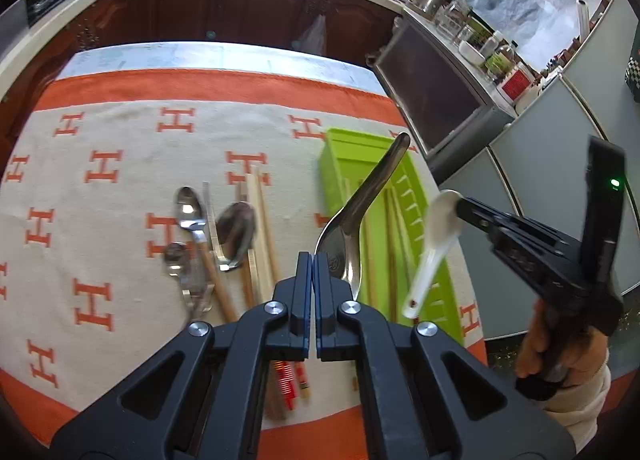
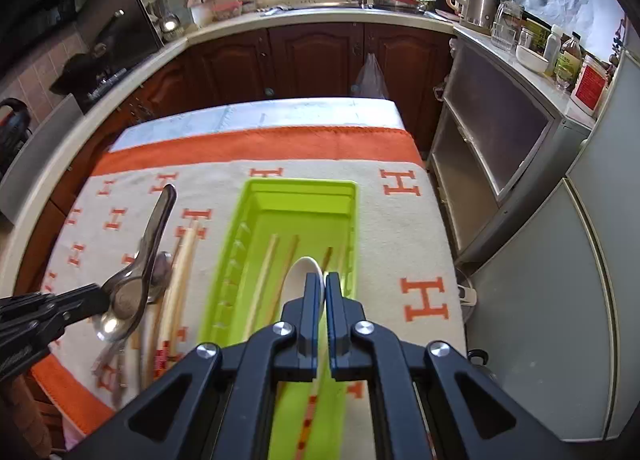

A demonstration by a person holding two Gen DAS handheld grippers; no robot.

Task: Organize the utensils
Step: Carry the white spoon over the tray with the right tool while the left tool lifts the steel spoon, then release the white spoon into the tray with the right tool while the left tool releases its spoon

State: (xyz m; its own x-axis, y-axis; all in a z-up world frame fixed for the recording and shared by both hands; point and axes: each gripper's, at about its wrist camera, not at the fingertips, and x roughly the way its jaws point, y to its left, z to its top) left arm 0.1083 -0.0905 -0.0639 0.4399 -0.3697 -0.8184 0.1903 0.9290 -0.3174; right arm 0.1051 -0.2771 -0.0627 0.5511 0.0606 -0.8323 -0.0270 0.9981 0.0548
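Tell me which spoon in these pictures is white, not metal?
The white spoon held in the right claw above the green tray; the left claw grips a metal spoon.

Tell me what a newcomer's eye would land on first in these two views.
First, the bright green tray on the right part of the orange-and-cream H-patterned cloth, with chopsticks lying inside. Next, the two held spoons: the left gripper, jaws shut on a metal spoon, and the right gripper clamping a white spoon over the tray. Loose spoons and chopsticks lie left of the tray.
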